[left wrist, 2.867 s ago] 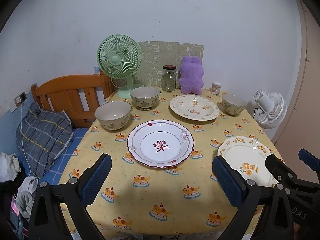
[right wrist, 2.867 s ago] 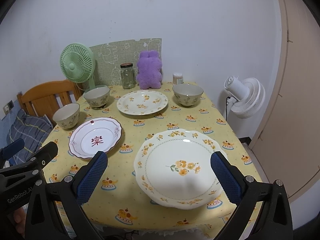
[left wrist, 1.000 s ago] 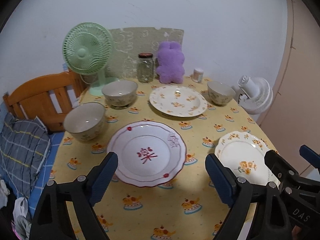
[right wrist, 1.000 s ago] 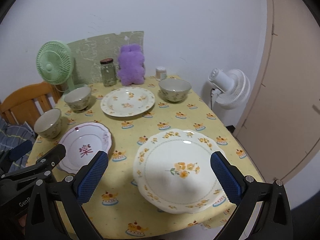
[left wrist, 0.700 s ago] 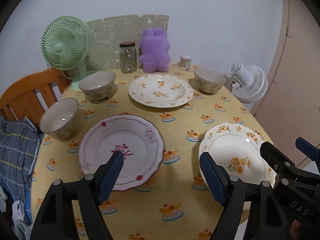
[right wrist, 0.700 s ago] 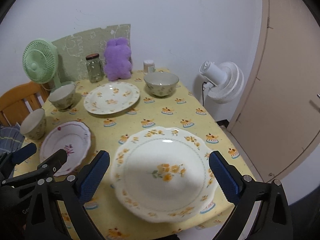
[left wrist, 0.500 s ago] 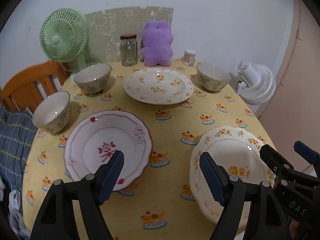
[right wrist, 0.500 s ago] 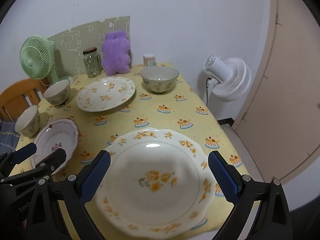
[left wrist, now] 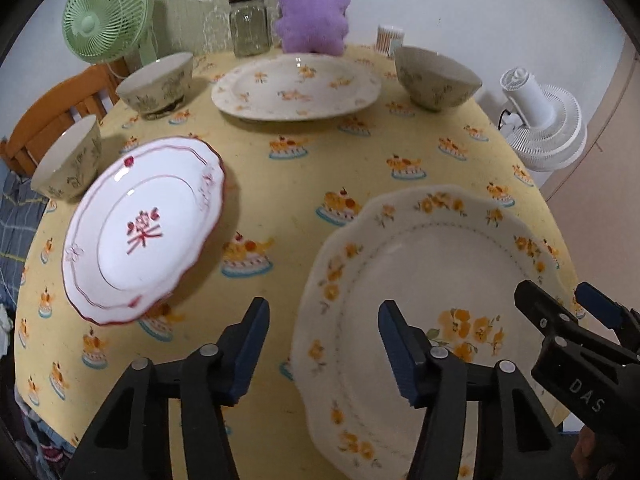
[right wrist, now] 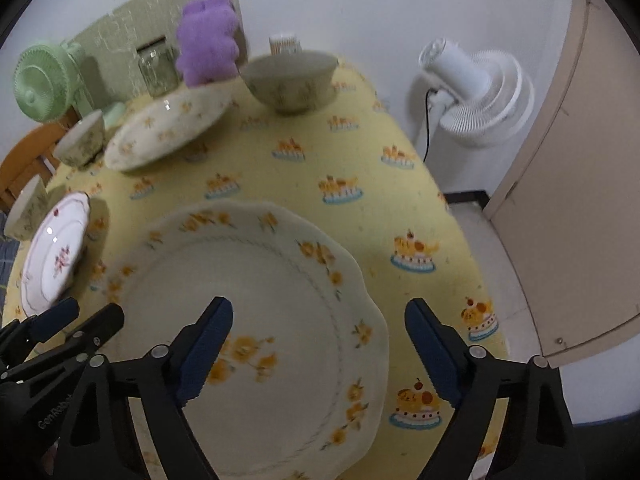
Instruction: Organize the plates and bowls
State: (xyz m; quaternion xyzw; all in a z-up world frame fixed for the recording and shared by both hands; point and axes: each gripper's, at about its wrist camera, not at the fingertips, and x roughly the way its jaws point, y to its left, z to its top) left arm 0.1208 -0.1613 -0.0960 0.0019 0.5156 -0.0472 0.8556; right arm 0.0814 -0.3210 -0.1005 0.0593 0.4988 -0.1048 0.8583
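A large cream plate with orange flowers (left wrist: 432,280) lies at the table's near right; it also shows in the right wrist view (right wrist: 256,304). My left gripper (left wrist: 322,344) is open, its fingers astride the plate's left rim. My right gripper (right wrist: 318,344) is open low over the same plate's right half. A red-trimmed white plate (left wrist: 144,228) lies at the left. A flowered plate (left wrist: 296,88) lies at the back. Three bowls stand around: far left (left wrist: 68,164), back left (left wrist: 158,84), back right (left wrist: 436,78).
A green fan (left wrist: 106,12), a glass jar (left wrist: 249,26), a purple plush toy (left wrist: 314,12) and a small cup (left wrist: 389,38) stand along the back edge. A white floor fan (right wrist: 476,92) stands to the right of the table. A wooden chair (left wrist: 48,120) is at the left.
Both grippers have moved forward and down toward the large flowered plate, which now fills the near view. The left gripper has swung right onto its left rim. Nothing is held.
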